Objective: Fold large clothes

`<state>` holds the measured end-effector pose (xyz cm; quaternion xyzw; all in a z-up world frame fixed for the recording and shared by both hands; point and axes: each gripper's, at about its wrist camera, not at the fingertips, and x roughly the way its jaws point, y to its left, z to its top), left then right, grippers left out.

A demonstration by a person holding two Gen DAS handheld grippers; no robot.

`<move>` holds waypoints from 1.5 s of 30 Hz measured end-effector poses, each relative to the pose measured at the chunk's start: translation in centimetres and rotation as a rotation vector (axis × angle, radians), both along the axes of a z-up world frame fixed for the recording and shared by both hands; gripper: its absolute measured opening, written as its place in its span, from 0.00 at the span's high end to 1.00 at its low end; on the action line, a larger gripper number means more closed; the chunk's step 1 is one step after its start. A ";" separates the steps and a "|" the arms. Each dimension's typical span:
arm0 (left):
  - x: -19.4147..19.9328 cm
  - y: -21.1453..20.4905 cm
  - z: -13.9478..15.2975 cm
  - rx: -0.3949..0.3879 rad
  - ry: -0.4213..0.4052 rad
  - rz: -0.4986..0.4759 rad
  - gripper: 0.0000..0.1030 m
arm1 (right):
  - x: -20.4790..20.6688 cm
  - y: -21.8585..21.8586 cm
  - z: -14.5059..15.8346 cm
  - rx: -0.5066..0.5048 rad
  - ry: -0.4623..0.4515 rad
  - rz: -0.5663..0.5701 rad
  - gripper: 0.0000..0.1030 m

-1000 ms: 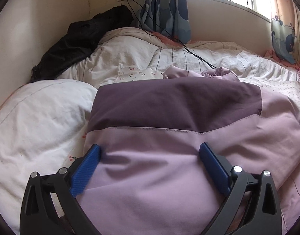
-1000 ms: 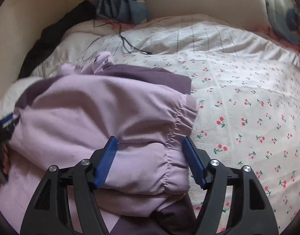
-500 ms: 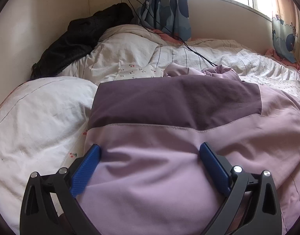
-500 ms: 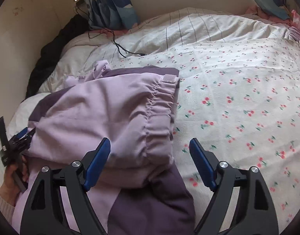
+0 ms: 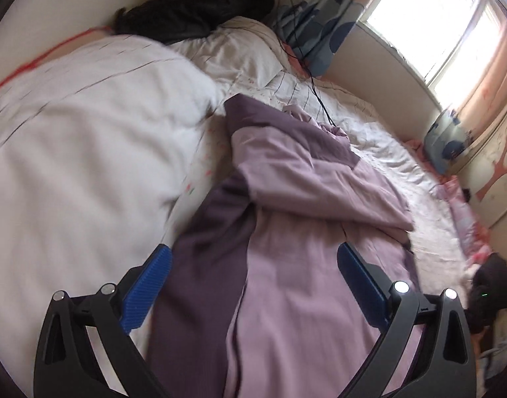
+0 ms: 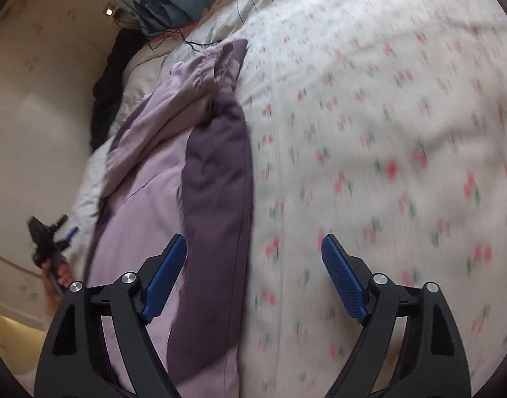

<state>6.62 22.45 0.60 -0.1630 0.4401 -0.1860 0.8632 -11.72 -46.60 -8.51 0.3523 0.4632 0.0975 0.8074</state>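
A lilac and dark purple jacket (image 5: 306, 219) lies folded lengthwise on the bed, sleeves laid across its upper part. It also shows in the right wrist view (image 6: 174, 179) as a long narrow bundle. My left gripper (image 5: 253, 272) is open and empty, hovering over the jacket's near end. My right gripper (image 6: 253, 258) is open and empty, above the jacket's right edge and the sheet. The left gripper (image 6: 51, 235) shows small at the left of the right wrist view.
A white pillow (image 5: 81, 152) lies left of the jacket. A black garment (image 5: 200, 10) is piled against the far wall. A black cable (image 5: 316, 99) runs across the striped quilt. The cherry-print sheet (image 6: 386, 132) spreads to the right. A window (image 5: 452, 33) is at the far right.
Both grippers have pulled back and swung, still open. The views now look along the jacket's length. The jacket lies as a narrower bundle, and the right gripper has shifted off it toward the sheet.
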 end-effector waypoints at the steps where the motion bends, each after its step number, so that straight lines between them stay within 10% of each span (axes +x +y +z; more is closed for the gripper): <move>1: -1.0 0.8 0.2 -0.020 0.011 0.000 0.07 | -1.0 -0.1 -0.2 0.039 0.004 0.003 0.22; 8: -10.5 5.4 0.8 -0.045 0.073 0.019 0.07 | -5.4 2.8 -1.4 0.168 0.065 0.121 0.21; 20: -16.7 6.2 -7.8 -0.102 0.411 -0.050 0.07 | -6.9 6.0 -2.1 0.275 0.139 0.222 0.16; 28: -17.4 5.2 -5.6 -0.154 0.367 -0.048 0.15 | -6.5 8.3 -1.7 0.402 0.083 0.286 0.17; 34: -17.5 6.0 -3.1 -0.239 0.325 -0.072 0.26 | -5.2 10.5 -1.7 0.300 0.149 0.359 0.21; 39: -17.2 6.1 -2.2 -0.382 0.314 -0.087 0.26 | -5.3 9.3 0.6 0.534 -0.072 0.309 0.23; 45: -15.7 4.5 -1.2 -0.310 0.339 -0.124 0.24 | -3.9 11.5 -2.1 0.366 0.172 0.379 0.20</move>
